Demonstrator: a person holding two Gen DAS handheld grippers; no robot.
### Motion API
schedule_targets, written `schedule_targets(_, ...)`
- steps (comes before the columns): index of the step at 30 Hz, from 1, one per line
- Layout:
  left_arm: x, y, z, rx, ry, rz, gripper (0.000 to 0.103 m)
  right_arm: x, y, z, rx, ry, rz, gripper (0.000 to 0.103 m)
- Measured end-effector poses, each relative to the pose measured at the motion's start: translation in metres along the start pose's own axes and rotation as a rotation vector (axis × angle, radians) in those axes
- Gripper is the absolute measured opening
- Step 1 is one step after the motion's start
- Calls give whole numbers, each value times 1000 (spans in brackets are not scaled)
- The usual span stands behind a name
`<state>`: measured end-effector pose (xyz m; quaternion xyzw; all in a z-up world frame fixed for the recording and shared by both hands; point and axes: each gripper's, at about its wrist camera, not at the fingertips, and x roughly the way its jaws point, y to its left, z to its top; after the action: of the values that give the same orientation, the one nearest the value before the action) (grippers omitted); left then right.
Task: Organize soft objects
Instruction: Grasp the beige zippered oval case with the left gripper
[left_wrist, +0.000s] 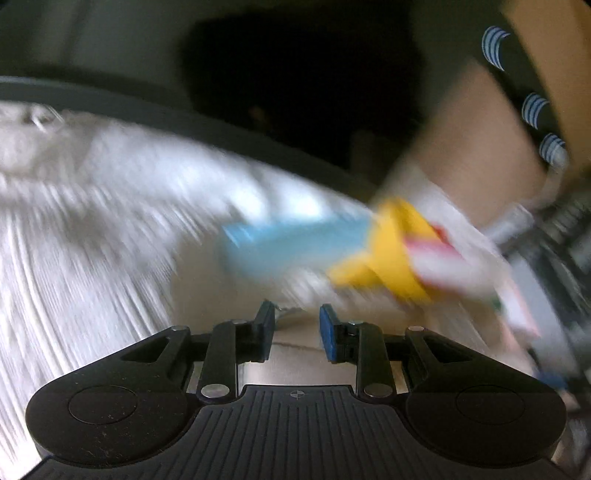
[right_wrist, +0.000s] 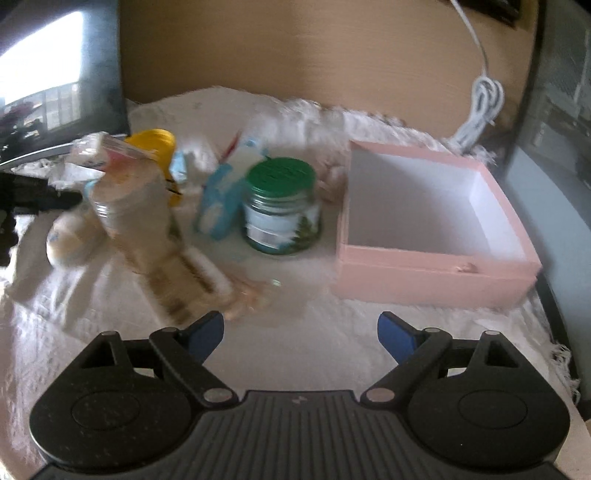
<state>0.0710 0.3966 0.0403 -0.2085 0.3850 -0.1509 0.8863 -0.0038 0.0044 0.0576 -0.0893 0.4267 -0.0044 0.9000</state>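
White fringed cloth (right_wrist: 314, 343) covers the counter. Pink box (right_wrist: 436, 275), open top, white inside, sits on the cloth at right. Green-lidded glass jar (right_wrist: 282, 210) upright just left of the box. Yellow-capped container (right_wrist: 157, 142) further left, partly hidden behind blurred clutter. Coiled white cable (right_wrist: 480, 110) behind the box against the tan wall (right_wrist: 295, 48). Dark monitor (right_wrist: 55, 70) at far left. Left wrist view is heavily blurred: same cloth, a dark recess (left_wrist: 303, 81) beyond its edge.
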Motion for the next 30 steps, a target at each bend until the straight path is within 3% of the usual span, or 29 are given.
schedule_targets(2, -10, -16, -22, 89, 41, -27, 29, 1, 8, 1, -16, -6, 0, 91)
schedule_targets(3, -18, -29, -35, 154, 43, 0, 29, 1, 13, 2, -24, -14, -3, 91)
schedule_targets(6, -43, -66, -63, 348, -61, 141, 29, 2, 27, 2, -57, -49, -22, 91)
schedule_targets(8, -50, -87, -77, 426, -106, 173, 29, 4, 35, 2, -79, -53, -32, 91)
schedule_targets(11, -39, -111, -82, 483, -43, 139, 31, 9, 45, 1, -114, -38, -36, 91)
schedule_targets(14, -26, -123, -90, 564, -6, 167, 32, 8, 49, 0, -144, -48, -34, 91)
schedule_targets(16, -25, -128, -90, 565, 16, 144, 46, 8, 48, 0, -153, -46, -34, 91)
schedule_targets(21, -9, -151, -101, 676, 67, 72, 53, 14, 44, -3, -134, -14, -32, 91)
schedule_targets(25, -6, -151, -103, 661, 48, 71, 52, 19, 41, -8, -131, 3, -37, 91)
schedule_targets(27, -15, -147, -98, 620, -3, 101, 52, 19, 38, -11, -114, 4, -28, 91)
schedule_targets(30, -39, -123, -78, 454, -127, 152, 52, 18, 37, -13, -105, 5, -15, 91)
